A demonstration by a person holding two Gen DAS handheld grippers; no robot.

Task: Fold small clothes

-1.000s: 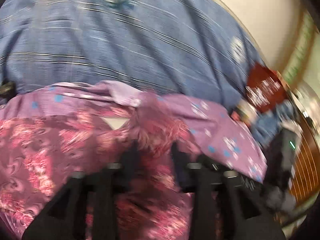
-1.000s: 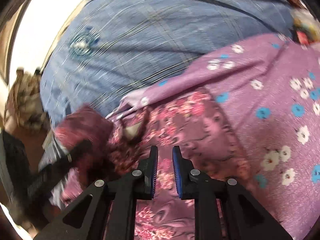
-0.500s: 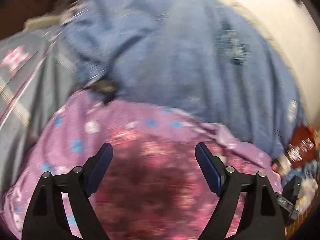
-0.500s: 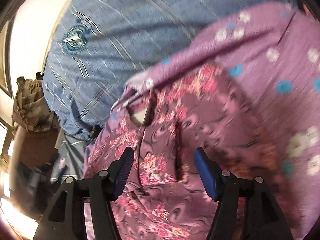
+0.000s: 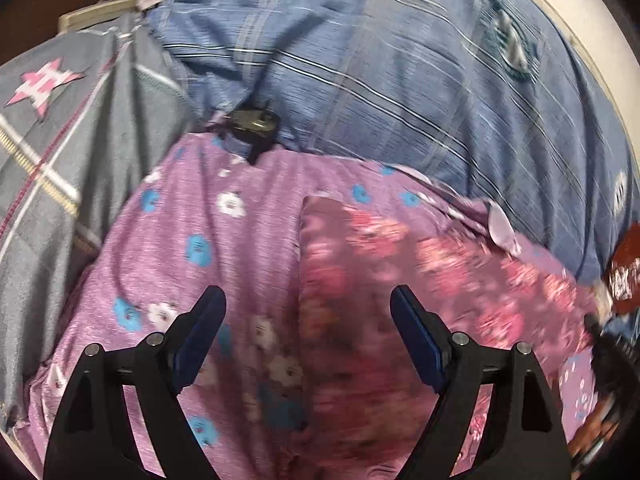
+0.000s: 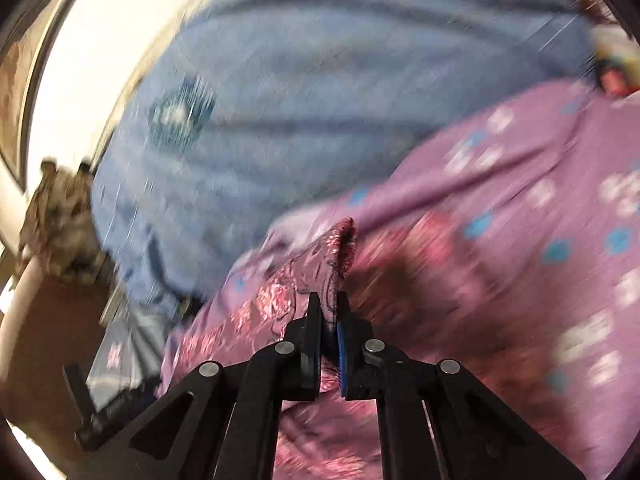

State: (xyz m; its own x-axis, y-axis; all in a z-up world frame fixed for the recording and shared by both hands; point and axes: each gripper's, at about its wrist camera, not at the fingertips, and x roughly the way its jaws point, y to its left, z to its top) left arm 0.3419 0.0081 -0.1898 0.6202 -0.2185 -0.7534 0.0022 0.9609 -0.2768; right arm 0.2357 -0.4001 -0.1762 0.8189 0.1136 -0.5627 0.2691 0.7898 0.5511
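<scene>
A small dark pink floral garment (image 5: pixel 400 272) lies on a lilac cloth with blue and white flowers (image 5: pixel 208 240). My left gripper (image 5: pixel 308 312) is open and empty, hovering above the garment's left edge. In the right wrist view my right gripper (image 6: pixel 329 312) is shut on a raised fold of the pink floral garment (image 6: pixel 340 248), which stands up between the pads. That view is blurred by motion.
A blue striped bedsheet (image 5: pixel 400 80) covers the bed behind the clothes. A grey patterned blanket (image 5: pixel 60 140) lies at the left. A small black device (image 5: pixel 252 124) sits at the lilac cloth's far edge. A red item (image 5: pixel 624 268) lies at the right.
Both grippers opened half a second ago. Since then my right gripper has shut on a fold of the pink garment. My left gripper stays open and has shifted left.
</scene>
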